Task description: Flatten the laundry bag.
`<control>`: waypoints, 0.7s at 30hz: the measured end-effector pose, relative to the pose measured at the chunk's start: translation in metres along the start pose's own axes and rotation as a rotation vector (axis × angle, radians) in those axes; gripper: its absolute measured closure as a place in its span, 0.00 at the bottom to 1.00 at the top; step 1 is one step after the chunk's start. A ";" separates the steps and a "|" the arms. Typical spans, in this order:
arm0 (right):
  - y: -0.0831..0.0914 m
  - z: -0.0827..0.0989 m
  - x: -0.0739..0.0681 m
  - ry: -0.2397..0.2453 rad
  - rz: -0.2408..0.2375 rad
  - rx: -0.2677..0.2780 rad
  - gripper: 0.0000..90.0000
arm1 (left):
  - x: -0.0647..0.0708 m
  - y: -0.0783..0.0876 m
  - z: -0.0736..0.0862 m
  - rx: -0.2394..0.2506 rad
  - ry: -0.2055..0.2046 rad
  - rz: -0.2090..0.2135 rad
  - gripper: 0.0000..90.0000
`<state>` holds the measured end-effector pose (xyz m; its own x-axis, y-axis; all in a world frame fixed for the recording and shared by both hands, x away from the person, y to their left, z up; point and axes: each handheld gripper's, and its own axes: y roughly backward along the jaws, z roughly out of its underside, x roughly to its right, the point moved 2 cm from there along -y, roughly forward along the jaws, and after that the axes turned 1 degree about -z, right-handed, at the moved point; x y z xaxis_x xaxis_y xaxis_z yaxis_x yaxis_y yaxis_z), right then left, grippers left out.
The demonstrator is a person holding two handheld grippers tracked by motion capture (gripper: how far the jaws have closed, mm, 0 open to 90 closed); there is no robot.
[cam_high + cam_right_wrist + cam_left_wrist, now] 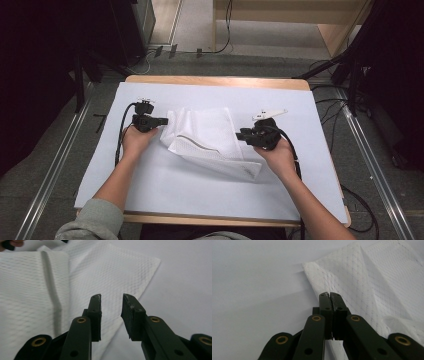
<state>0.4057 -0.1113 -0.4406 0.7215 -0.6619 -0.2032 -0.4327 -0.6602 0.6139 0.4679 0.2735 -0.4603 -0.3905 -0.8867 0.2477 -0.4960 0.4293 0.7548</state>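
Note:
A white textured cloth (205,132) lies loosely folded in the middle of the white table cover (200,190). My left gripper (164,121) is at the cloth's left edge. In the left gripper view its jaws (329,293) are pressed together on that edge of the cloth (367,277), and a bit of white fabric shows in the gap lower down. My right gripper (241,135) hovers at the cloth's right side. In the right gripper view it (112,298) stands open above the cloth (112,270), with nothing between the pads.
The white cover spans most of the wooden table (215,80). Cables (120,135) trail from both grippers. The other hand (15,243) shows at the top left of the right gripper view. Dark stands and floor rails surround the table.

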 end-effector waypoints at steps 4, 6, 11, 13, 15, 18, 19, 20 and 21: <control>-0.023 0.002 0.017 -0.030 0.031 -0.037 0.79 | -0.004 0.001 0.002 -0.007 0.002 -0.013 1.00; -0.033 0.001 0.022 -0.051 0.031 -0.035 0.77 | -0.005 0.001 0.004 -0.004 0.004 -0.015 0.99; -0.052 -0.005 0.028 -0.008 0.060 -0.060 0.72 | -0.010 0.005 0.008 -0.011 0.019 0.024 0.95; -0.061 -0.007 0.033 -0.022 0.066 -0.068 0.68 | -0.010 0.006 0.008 -0.010 0.015 0.026 0.91; -0.067 -0.006 0.036 -0.044 0.062 -0.065 0.66 | -0.009 0.008 0.009 -0.010 0.012 0.034 0.86; -0.072 -0.005 0.035 -0.048 0.058 -0.060 0.65 | -0.008 0.013 0.010 0.008 -0.002 0.036 0.79; -0.073 -0.005 0.034 -0.041 0.053 -0.064 0.66 | -0.008 0.015 0.010 0.014 -0.002 0.043 0.76; -0.073 -0.006 0.032 -0.036 0.048 -0.068 0.66 | -0.008 0.018 0.010 0.012 -0.003 0.041 0.73; -0.074 -0.006 0.030 -0.010 0.051 -0.068 0.67 | -0.008 0.021 0.010 0.018 0.000 0.043 0.72</control>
<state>0.4628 -0.0801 -0.4881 0.6939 -0.6979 -0.1773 -0.4311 -0.5998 0.6740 0.4529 0.2911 -0.4531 -0.4122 -0.8671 0.2798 -0.4925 0.4704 0.7322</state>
